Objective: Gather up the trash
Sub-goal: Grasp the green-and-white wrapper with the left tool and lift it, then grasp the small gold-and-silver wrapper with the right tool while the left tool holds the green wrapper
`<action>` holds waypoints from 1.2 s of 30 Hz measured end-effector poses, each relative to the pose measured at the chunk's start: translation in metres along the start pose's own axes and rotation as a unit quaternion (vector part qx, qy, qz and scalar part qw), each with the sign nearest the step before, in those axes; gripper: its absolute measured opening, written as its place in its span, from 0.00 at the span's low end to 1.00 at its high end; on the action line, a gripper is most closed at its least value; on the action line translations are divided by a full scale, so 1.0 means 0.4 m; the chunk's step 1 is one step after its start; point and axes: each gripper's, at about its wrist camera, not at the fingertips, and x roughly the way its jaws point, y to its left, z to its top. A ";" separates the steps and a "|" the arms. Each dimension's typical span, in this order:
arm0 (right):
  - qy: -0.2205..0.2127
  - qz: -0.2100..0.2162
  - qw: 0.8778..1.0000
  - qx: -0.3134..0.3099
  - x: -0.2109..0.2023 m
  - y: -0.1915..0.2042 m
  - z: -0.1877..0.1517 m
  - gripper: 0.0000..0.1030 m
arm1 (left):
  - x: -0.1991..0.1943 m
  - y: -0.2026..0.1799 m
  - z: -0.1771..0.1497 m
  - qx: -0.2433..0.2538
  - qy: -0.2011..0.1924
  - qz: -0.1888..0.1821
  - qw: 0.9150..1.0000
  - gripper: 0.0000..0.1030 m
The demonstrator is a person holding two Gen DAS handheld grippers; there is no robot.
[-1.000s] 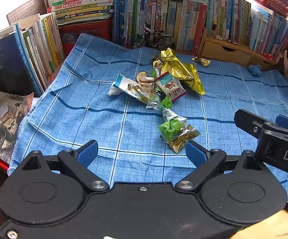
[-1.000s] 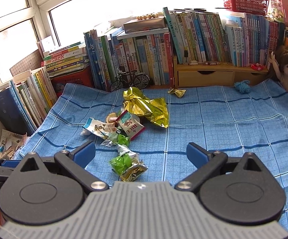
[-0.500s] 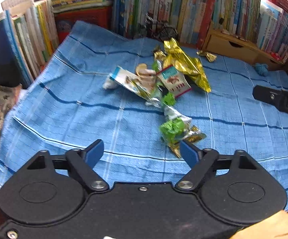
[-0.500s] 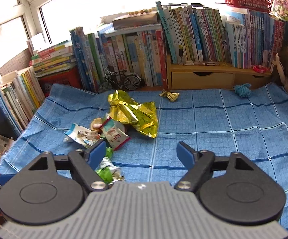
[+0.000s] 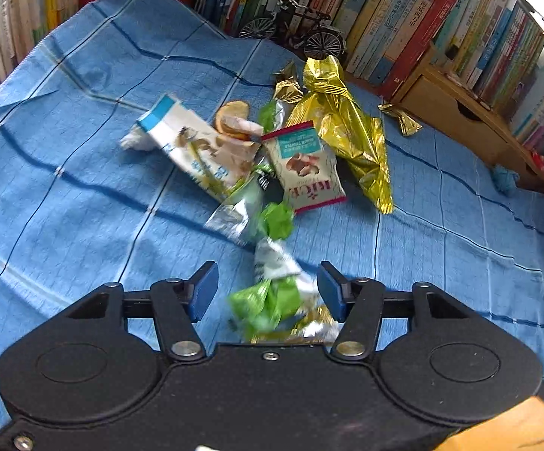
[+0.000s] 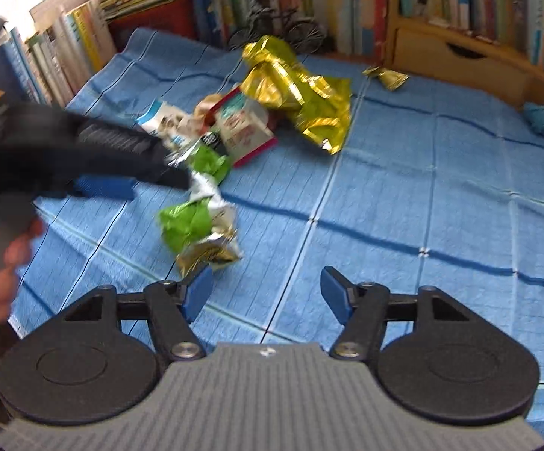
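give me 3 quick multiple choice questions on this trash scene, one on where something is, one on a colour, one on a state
1. Where is the green wrapper?
A. between the left tool's fingers
B. on the bookshelf
C. inside the drawer

2. What colour is the big foil bag?
A. red
B. gold
C. black

3. How is the right tool?
A. shut on a book
B. gripping the foil bag
C. open over bare cloth

Answers: 1 A, it lies between the left tool pads, untouched. 2 B, shiny gold. 3 C, only the blue cloth shows between its pads.

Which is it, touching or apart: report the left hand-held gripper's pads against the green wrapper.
Apart. The left wrist view shows the green wrapper between the left hand-held gripper's closing pads, blue cloth visible between.
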 end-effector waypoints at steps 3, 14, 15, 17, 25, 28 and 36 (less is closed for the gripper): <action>0.009 0.010 1.000 -0.011 0.007 0.001 -0.012 0.74 | 0.063 -0.034 0.016 0.014 0.008 0.012 1.000 0.60; 0.020 0.035 0.999 -0.024 0.049 -0.021 -0.005 0.83 | 0.025 -0.051 0.026 0.014 0.019 0.007 1.000 0.30; 0.022 0.041 0.999 -0.028 0.057 -0.014 -0.001 0.84 | 0.004 -0.046 0.026 0.012 0.013 0.007 1.000 0.30; 0.022 0.049 0.998 -0.037 0.076 0.005 0.008 0.85 | -0.033 -0.029 0.028 0.003 0.003 0.008 1.000 0.30; 0.026 0.046 0.996 -0.073 0.165 0.096 0.041 0.93 | -0.150 0.087 0.015 -0.042 -0.028 0.053 0.997 0.30; 0.042 0.042 0.993 -0.098 0.200 0.126 0.041 0.83 | -0.163 0.124 -0.007 -0.051 -0.029 0.068 0.996 0.30; 0.063 0.053 0.993 -0.087 0.168 0.133 0.015 0.12 | -0.173 0.178 -0.065 -0.074 -0.023 0.068 0.995 0.30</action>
